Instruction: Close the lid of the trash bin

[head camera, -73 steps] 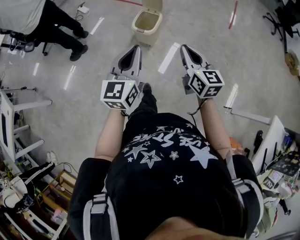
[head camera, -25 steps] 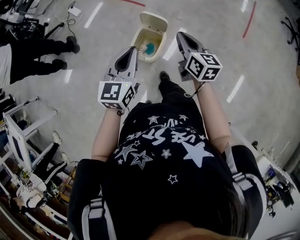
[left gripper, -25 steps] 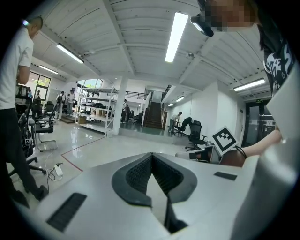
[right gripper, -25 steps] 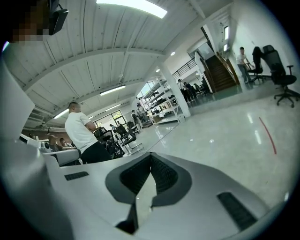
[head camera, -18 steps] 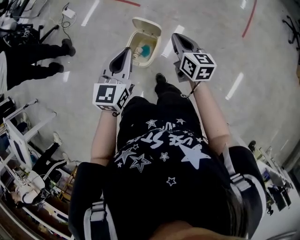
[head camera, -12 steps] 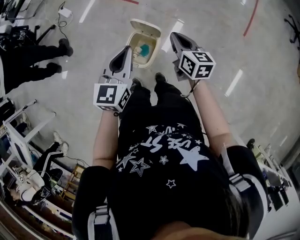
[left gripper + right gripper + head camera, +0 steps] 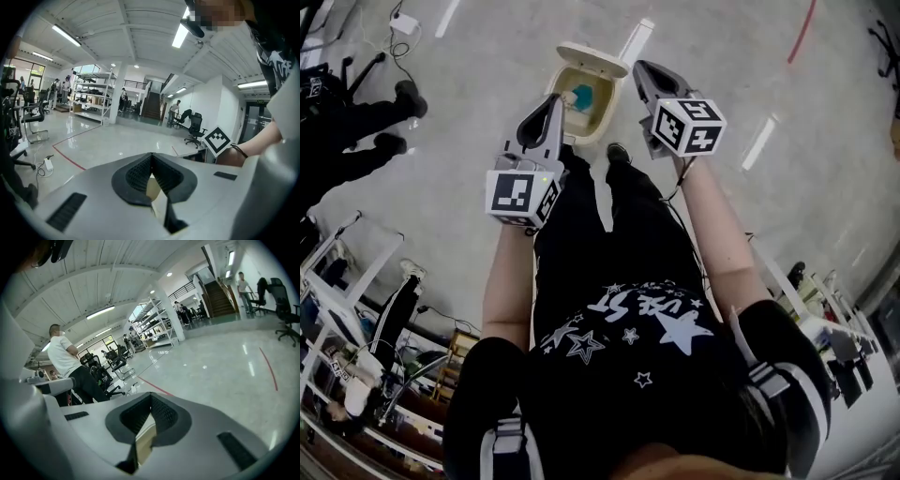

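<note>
Trash bin [image 7: 598,122] now much nearer.

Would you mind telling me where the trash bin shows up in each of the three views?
Head view: the trash bin sits top centre, lid open, between the tips of the left gripper and right gripper.
Left gripper view: only a beige sliver behind the shut fingers, probably the bin.
Right gripper view: likewise a beige sliver.
Shared landmark: red floor line.

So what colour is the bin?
The bin is cream, and so is its raised lid. The head view shows it best.
</note>
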Motion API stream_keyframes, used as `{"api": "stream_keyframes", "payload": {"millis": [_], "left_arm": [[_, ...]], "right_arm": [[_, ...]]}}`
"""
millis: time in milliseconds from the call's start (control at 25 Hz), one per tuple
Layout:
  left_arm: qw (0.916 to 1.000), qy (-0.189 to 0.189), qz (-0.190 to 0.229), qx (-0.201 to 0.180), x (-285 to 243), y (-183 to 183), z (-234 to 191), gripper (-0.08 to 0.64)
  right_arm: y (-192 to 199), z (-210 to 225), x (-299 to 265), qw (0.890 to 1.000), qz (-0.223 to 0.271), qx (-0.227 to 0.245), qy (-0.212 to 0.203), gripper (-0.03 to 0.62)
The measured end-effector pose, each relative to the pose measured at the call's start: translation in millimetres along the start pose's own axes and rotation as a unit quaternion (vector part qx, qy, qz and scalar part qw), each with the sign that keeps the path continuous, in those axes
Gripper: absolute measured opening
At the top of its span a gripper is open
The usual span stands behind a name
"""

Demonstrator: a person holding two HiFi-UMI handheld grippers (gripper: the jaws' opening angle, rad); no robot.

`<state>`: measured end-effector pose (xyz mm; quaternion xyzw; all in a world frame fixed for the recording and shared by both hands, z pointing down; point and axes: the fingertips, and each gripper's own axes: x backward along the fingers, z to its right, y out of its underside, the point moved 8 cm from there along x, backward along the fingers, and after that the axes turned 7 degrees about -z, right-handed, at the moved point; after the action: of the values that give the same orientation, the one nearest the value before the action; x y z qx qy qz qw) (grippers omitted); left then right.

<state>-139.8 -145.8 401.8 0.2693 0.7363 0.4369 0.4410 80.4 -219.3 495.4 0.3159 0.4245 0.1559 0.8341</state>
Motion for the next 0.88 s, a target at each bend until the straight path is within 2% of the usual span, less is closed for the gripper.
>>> {"api": "stream_keyframes", "payload": {"millis": [200,400,880], "left_arm": [[0.9999,0.005,-0.01,0.004,-34.1,14.5,-30.6,0.011],[0.9995,0.025,-0.019,0.0,-58.7,17.3,-38.7,0.011],[0.9976,0.05,-0.042,0.021,-73.4,40.3,-55.1,0.011]], "right_arm": [[8.1,16.2,-37.6,1.0,-0.012,-0.009,0.014,0.006],[9.2,30.8,-56.1,0.999,-0.025,-0.018,0.02,0.006],[26.2,46.5,-84.3,0.996,-0.085,-0.036,0.016,0.006]]}}
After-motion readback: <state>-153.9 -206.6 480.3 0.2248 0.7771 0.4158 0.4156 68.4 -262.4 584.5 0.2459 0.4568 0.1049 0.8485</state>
